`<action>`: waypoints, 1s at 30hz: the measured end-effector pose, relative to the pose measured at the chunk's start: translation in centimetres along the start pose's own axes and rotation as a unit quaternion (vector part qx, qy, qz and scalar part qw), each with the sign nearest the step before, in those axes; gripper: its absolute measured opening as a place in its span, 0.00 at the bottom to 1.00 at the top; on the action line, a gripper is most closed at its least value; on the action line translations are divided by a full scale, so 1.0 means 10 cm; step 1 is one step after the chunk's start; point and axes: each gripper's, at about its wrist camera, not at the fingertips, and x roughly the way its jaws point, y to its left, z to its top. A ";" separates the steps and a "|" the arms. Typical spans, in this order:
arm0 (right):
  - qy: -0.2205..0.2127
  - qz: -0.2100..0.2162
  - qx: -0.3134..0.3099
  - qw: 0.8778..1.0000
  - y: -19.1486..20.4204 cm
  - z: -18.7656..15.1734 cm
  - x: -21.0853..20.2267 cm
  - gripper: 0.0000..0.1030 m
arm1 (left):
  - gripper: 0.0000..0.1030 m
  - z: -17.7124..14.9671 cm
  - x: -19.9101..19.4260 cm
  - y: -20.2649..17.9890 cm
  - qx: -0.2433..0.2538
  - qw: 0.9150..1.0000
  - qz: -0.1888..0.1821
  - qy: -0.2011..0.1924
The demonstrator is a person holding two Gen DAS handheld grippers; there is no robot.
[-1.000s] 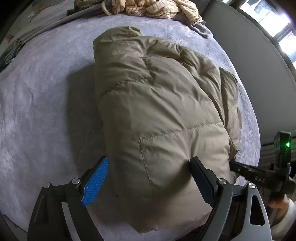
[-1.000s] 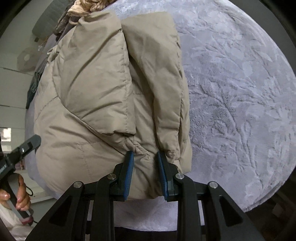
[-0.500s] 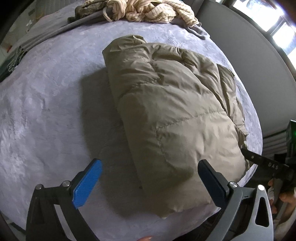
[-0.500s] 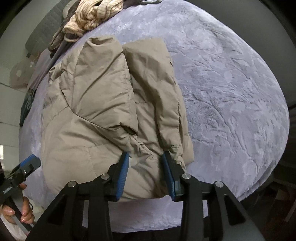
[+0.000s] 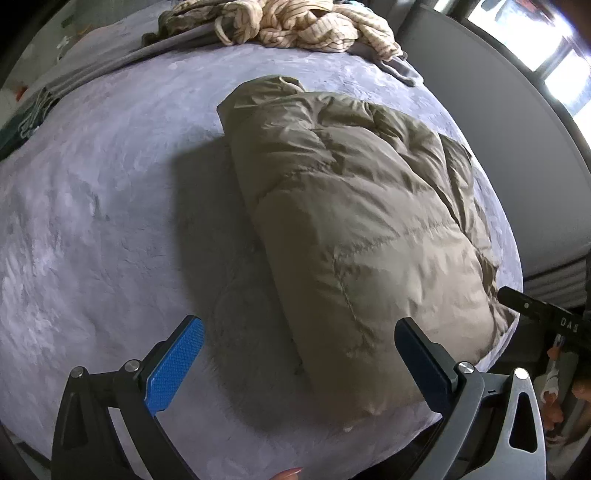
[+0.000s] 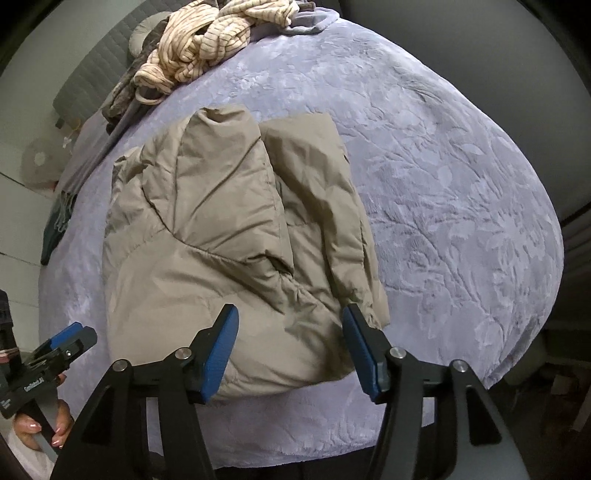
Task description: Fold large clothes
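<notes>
A khaki puffer jacket (image 5: 362,221) (image 6: 221,236) lies folded into a bundle near the front edge of the bed, its sleeves laid on top. My left gripper (image 5: 299,350) hovers wide open above the bundle's near left corner, touching nothing. My right gripper (image 6: 290,341) is above the near right end, its jaws opening; the jacket lies below the gap and the pads do not press it. Each gripper shows at the edge of the other's view: the right gripper (image 5: 535,314) and the left gripper (image 6: 62,343), with a hand on its handle.
The lavender embossed bedspread (image 6: 443,192) (image 5: 92,221) covers the bed. At the far end a heap holds a cream striped garment (image 5: 306,26) (image 6: 199,48) and dark clothes. A grey wall panel (image 5: 498,122) runs along the right side, and the front bed edge drops off just below my grippers.
The right jaws, earlier pinching the jacket's cuffs, have spread off them and lifted. The left jaws opened a little wider and drew back to the left, off the bundle.
</notes>
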 end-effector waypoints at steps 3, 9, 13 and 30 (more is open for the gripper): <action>0.005 0.013 -0.010 1.000 -0.03 0.13 0.02 0.66 | 1.00 0.09 0.02 0.02 -0.015 1.000 -0.003 -0.002; 0.012 0.057 -0.032 0.998 -0.13 0.53 0.14 0.82 | 1.00 0.32 0.18 0.14 -0.069 0.997 -0.040 0.011; 0.033 0.087 -0.027 0.995 -0.30 0.78 0.31 0.84 | 1.00 0.43 0.38 0.21 -0.101 0.993 -0.062 0.024; 0.120 0.293 0.161 0.935 -1.04 1.15 1.47 0.87 | 1.00 0.61 0.95 0.44 -0.180 0.962 -0.196 0.058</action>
